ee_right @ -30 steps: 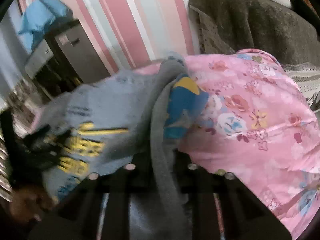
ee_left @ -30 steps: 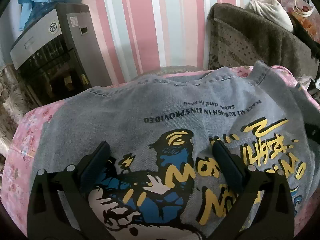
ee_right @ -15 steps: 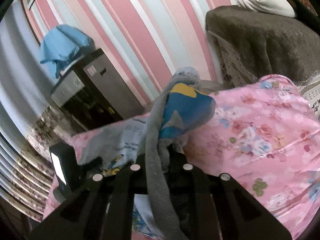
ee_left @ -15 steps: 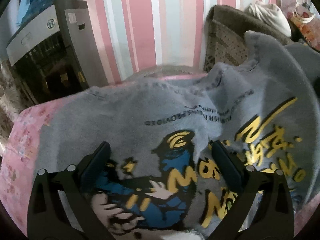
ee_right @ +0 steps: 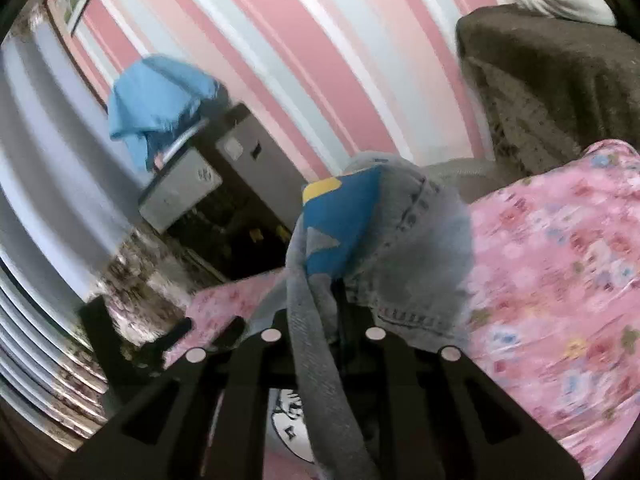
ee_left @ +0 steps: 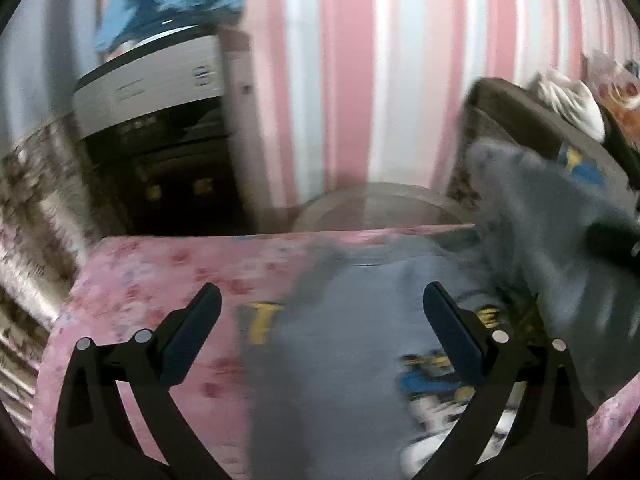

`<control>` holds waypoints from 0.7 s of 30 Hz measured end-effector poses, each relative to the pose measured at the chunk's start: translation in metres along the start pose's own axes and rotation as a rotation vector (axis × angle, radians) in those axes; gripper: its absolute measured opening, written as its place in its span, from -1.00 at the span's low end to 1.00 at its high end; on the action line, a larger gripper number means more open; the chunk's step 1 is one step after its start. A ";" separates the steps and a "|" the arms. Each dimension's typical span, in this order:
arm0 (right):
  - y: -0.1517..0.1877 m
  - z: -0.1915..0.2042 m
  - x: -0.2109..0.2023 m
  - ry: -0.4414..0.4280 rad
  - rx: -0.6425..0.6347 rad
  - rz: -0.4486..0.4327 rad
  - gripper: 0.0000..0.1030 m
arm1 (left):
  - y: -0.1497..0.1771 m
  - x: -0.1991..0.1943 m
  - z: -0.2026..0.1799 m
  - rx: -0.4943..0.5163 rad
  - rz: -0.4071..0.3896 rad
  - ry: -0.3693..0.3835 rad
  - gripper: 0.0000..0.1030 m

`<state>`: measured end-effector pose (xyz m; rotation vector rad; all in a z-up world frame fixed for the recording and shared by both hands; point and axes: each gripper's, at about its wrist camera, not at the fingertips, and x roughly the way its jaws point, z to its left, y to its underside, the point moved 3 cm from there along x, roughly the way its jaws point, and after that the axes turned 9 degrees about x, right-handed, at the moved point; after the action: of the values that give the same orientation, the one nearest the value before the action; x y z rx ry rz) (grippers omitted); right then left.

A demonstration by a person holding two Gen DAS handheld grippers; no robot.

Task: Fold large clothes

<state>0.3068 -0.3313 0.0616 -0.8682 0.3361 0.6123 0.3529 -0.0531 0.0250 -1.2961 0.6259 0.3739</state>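
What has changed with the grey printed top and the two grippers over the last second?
The right hand-held gripper, shut on the grey top, has lifted that edge higher off the pink floral cover. In the left wrist view the top no longer lies spread flat; bare cover now shows. The left hand-held gripper stayed open and empty.
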 end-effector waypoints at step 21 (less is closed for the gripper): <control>0.010 0.004 -0.098 0.180 -0.259 -0.288 0.72 | 0.021 -0.060 0.012 -0.078 0.004 0.095 0.94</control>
<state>0.2238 -0.3586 0.1081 -1.2008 0.2908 0.3137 0.2966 -0.0312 0.0471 -1.3936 0.6998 0.3441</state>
